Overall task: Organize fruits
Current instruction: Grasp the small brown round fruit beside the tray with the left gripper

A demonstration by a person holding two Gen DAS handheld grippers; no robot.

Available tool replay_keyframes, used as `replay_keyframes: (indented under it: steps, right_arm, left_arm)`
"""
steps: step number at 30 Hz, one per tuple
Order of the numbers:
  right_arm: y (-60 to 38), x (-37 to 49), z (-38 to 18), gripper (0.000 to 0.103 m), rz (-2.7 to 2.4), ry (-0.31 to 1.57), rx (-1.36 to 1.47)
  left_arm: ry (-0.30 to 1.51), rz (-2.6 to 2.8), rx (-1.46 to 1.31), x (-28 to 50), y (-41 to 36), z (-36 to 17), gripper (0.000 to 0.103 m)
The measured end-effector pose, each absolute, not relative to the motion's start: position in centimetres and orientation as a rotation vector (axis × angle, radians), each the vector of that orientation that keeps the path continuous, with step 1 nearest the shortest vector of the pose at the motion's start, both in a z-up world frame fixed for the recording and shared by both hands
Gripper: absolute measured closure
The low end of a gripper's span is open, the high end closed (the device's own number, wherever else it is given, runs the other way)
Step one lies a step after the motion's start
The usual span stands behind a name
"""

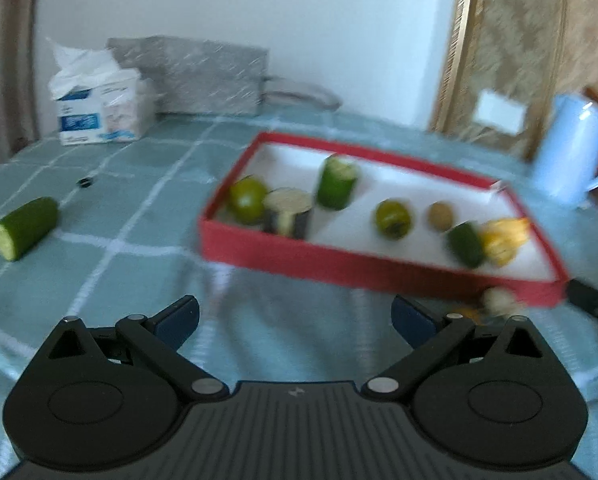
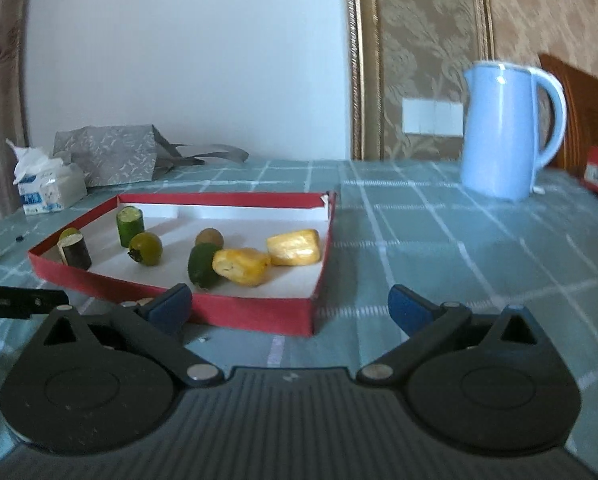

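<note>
One cucumber piece [image 1: 25,227] is lying outside the red tray [image 1: 339,268], left on the table [image 1: 119,264] | both grippers' jaws are standing apart, empty | we are judging it firm, light, slick-skinned; gripping across its round middle.

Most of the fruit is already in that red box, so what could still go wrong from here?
The cucumber piece left out on the tablecloth lies on its side, so it might roll when the open left gripper reaches for it. The upright cucumber chunk and dark cylinder in the red box could topple if the box is nudged.
</note>
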State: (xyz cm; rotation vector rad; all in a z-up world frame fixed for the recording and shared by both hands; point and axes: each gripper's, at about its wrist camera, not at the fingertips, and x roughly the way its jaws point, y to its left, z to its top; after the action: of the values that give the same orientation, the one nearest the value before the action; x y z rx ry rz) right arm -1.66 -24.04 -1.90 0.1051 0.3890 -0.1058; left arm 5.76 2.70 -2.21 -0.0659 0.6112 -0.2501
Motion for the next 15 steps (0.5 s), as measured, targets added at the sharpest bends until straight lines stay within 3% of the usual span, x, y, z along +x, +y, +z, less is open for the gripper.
replay_keyframes:
  steps: [15]
  right_arm:
    - [-24.9,-2.3,-1.9,0.000,-0.084,0.390,0.194]
  left_arm:
    - [0.558,-0.339,0.127,4.4,-3.0,-2.4,0.000]
